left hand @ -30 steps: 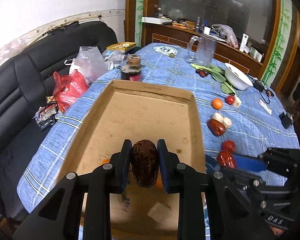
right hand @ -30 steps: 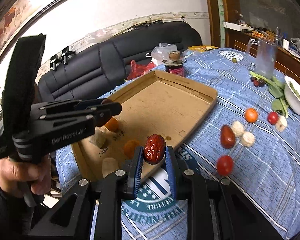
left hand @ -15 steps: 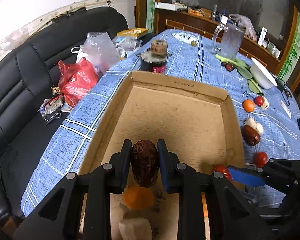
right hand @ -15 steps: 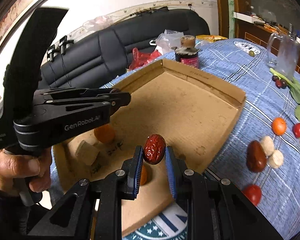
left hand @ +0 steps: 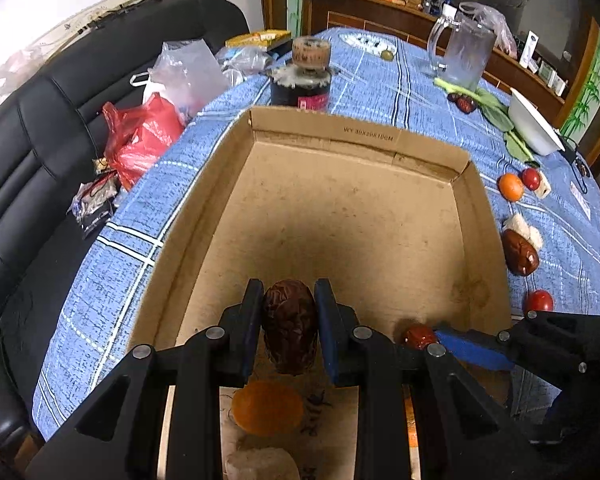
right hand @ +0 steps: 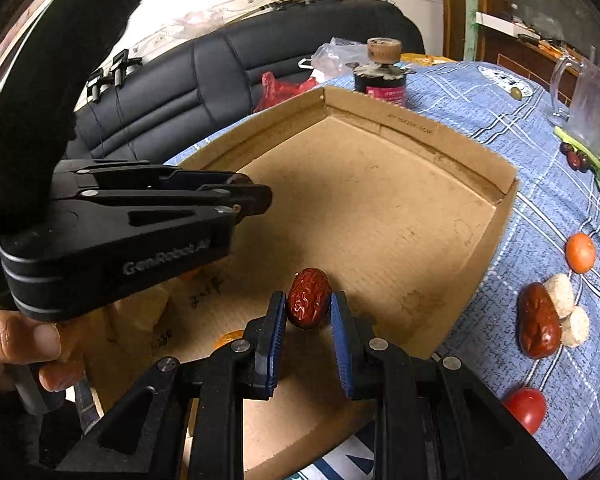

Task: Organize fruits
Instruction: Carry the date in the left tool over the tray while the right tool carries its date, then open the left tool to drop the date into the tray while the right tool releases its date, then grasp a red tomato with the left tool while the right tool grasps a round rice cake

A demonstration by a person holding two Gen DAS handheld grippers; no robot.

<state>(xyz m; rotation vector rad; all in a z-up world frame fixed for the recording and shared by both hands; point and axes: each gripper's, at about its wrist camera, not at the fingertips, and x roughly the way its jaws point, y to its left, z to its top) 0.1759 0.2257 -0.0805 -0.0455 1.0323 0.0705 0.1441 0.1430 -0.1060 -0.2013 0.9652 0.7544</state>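
At nine o'clock in the left wrist view a black sofa (left hand: 40,152) is running along the table edge, carrying a red bag (left hand: 140,140) and a clear plastic bag (left hand: 188,76). The blue checked tablecloth (left hand: 112,272) is showing between the sofa and the cardboard box (left hand: 204,200), whose left wall is sitting near the table's edge. At twelve o'clock a dark jar (left hand: 302,80) is standing just beyond the box's far wall.

The left gripper (left hand: 289,320) is hanging over the near part of the box, its jaws clamped on a dark jujube (left hand: 290,328). Under it, at six o'clock, an orange fruit (left hand: 266,406) and a pale chunk (left hand: 260,464) are lying on the box floor. The middle and far part of the floor is lying bare, walled on three sides.

The right gripper (right hand: 308,320) is sitting over the near right part of the box, its blue pads pressing a red jujube (right hand: 308,298) from both sides.

At three o'clock, outside the box's right wall, another jujube (left hand: 520,252), white pieces (left hand: 522,228), a small orange (left hand: 510,186) and red tomatoes (left hand: 539,301) are lying scattered on the cloth. Farther back, at one to two o'clock, a glass pitcher (left hand: 462,56) and a white bowl (left hand: 534,128) are standing near green leaves (left hand: 496,114).
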